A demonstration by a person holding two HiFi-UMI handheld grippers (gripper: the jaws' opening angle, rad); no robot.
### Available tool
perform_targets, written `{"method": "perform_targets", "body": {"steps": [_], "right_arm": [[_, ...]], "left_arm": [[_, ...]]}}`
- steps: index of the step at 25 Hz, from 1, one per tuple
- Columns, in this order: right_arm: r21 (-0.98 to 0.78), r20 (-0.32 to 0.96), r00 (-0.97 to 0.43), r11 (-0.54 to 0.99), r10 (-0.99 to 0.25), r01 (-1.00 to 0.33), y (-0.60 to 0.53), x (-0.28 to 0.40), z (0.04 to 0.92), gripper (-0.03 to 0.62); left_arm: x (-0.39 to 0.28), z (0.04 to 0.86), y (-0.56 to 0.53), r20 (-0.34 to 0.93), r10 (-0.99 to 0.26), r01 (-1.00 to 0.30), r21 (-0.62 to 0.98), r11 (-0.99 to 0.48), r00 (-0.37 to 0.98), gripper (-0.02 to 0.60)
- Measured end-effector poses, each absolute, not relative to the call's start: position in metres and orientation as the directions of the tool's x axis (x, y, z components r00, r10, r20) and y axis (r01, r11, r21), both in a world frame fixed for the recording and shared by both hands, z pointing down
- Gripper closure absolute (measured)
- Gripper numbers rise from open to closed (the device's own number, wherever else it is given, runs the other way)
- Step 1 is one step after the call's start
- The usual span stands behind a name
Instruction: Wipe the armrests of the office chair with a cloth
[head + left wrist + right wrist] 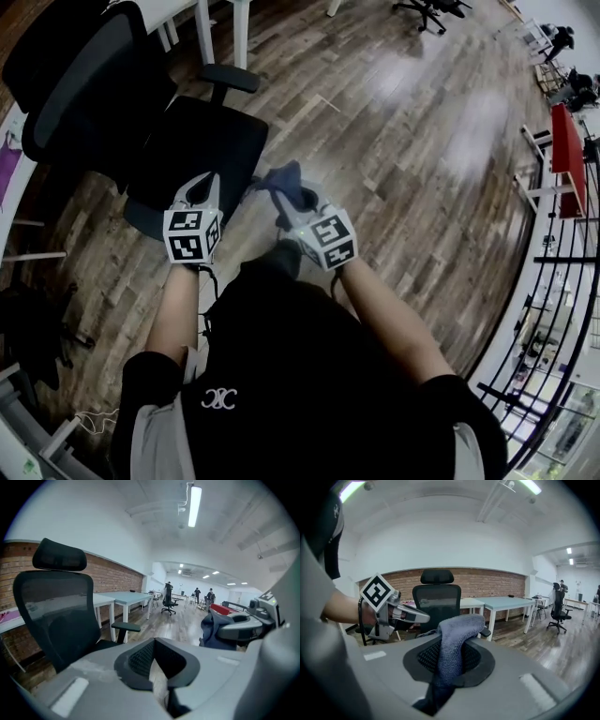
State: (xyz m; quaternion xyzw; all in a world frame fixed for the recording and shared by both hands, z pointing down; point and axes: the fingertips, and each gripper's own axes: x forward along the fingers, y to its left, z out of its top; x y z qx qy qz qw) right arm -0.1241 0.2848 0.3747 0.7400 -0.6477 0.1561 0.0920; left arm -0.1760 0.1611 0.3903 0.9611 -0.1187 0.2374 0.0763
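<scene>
Stage: we judge the wiping not yet begun, since the cloth touches no armrest in any view.
Done: the cloth is in hand and held near the chair.
Left: both armrests, as far as we can see.
Right gripper: its jaws pinch the cloth at the middle, and a bunched grey-blue end sticks out past the tips.
Cloth axis: its long axis runs along the jaws, and in the head view the free end points to about 11 o'clock.
Left gripper: the jaws are drawn together to a thin slit with nothing between them; it hovers over the seat's front edge.
Office chair: at 10 o'clock from us, with the backrest far and the seat facing about 4 o'clock.
Armrest: at 12 o'clock from the seat and well apart from the cloth; its pad runs roughly 9 to 3, tipping toward 4.
Other armrest: we cannot place it surely.
</scene>
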Motion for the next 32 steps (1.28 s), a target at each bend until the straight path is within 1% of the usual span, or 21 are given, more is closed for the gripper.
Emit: {"method": "perform_targets", "body": {"steps": [4,7,9,11,13,18,22,25,28,32], "right_arm": [[-0.006,0.391,0.086,-0.096,-0.916,-0.995,0.282,-0.043,0.371,0.545],[0.022,0.421,0.08,-0.078,-0.904,-0.997,0.277,0.023,0.378,0.545],[0.019,0.426,0.092,-0.093,-0.9,-0.996,0.27,0.07,0.384,0.545],[-0.023,0.431,0.091,-0.111,-0.898,-0.994,0.271,0.105,0.391,0.545],[-0.057,0.438,0.06,-0.095,-0.897,-0.994,0.273,0.131,0.4,0.545],[-0.101,0.431,-0.071,0.03,-0.9,-0.994,0.253,0.182,0.418,0.545],[-0.103,0.423,-0.165,0.133,-0.891,-0.986,0.228,0.231,0.425,0.545],[-0.076,0.43,-0.258,0.25,-0.865,-0.965,0.214,0.263,0.422,0.545],[-0.06,0.432,-0.348,0.358,-0.832,-0.932,0.211,0.292,0.415,0.545],[-0.058,0.434,-0.433,0.456,-0.79,-0.888,0.199,0.322,0.415,0.545]], "left_arm": [[-0.102,0.398,0.152,0.448,-0.224,-0.329,0.171,-0.929,0.866,0.575],[-0.039,0.407,0.144,0.425,-0.226,-0.341,0.217,-0.914,0.877,0.575],[0.002,0.409,0.137,0.417,-0.222,-0.334,0.217,-0.917,0.881,0.575],[0.03,0.406,0.136,0.418,-0.228,-0.342,0.222,-0.913,0.879,0.575],[0.047,0.401,0.135,0.425,-0.257,-0.377,0.225,-0.898,0.868,0.575],[0.065,0.403,0.123,0.46,-0.386,-0.514,0.19,-0.837,0.799,0.575],[0.08,0.409,0.109,0.48,-0.491,-0.631,0.185,-0.754,0.727,0.575],[0.098,0.406,0.107,0.481,-0.566,-0.712,0.199,-0.674,0.67,0.575],[0.122,0.397,0.122,0.473,-0.616,-0.761,0.219,-0.61,0.63,0.575],[0.14,0.391,0.138,0.482,-0.674,-0.821,0.211,-0.531,0.56,0.577]]}}
